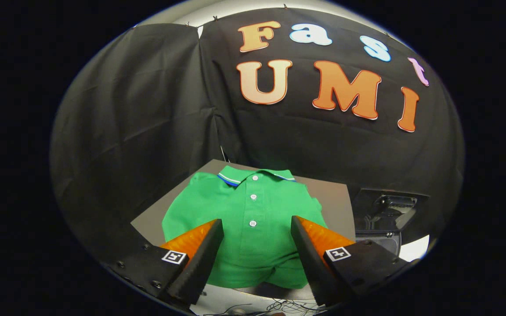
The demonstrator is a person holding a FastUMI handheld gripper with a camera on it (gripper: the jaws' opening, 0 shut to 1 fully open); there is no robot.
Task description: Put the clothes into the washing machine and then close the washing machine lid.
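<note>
A green polo shirt (pixel 253 219) with white buttons and a striped collar lies folded flat on a grey table top (pixel 330 199). My gripper (pixel 257 226) hangs open above the shirt's lower half, one finger over each side of the button placket, with nothing between them. To the right of the table, a dark washing machine (pixel 387 215) shows part of its open top and a raised lid.
Black cloth walls close in behind and to the left of the table. Thin cables (pixel 279 305) lie on a pale surface below the table's near edge. The washing machine stands close beside the table's right edge.
</note>
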